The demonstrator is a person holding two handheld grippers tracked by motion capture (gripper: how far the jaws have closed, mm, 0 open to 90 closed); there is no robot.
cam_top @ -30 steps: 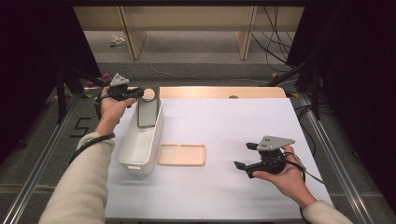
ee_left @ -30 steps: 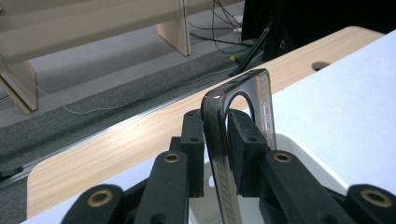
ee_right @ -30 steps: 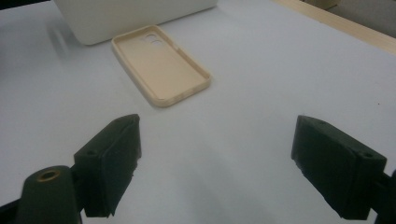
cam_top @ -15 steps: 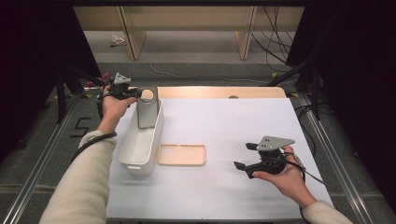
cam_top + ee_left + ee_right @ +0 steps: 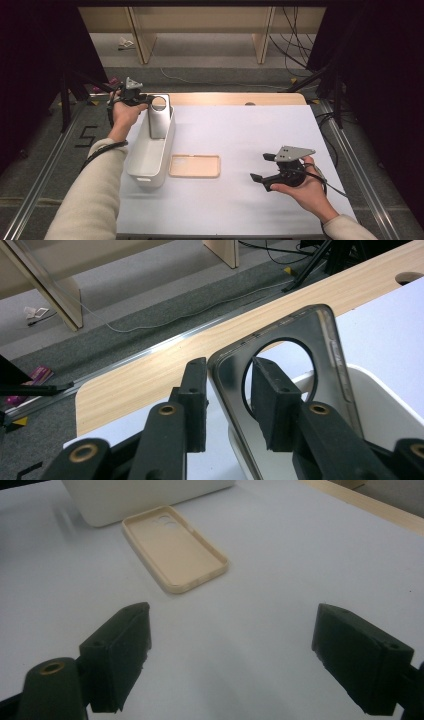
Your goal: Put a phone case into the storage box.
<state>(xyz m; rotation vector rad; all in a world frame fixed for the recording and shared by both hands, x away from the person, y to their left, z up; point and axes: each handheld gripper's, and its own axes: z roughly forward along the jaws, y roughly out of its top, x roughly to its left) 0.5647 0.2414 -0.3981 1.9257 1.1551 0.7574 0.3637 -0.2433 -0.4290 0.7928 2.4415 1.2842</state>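
Phone case (image 5: 320, 365): grey, glossy, round cutout, upright in bin (image 5: 150, 150); left hand-held gripper (image 5: 227, 390) jaws opening around it.

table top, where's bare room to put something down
The table is bare across its far middle and far right, between the wooden edge strip and the right gripper, and along the near edge below the beige phone case. The left side is crowded: white bin, grey case, left gripper.

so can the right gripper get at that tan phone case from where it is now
Probably yes. The right gripper has open, empty jaws facing the tan phone case, which lies flat on the white mat with only bare surface between them. The white bin sits beyond it.
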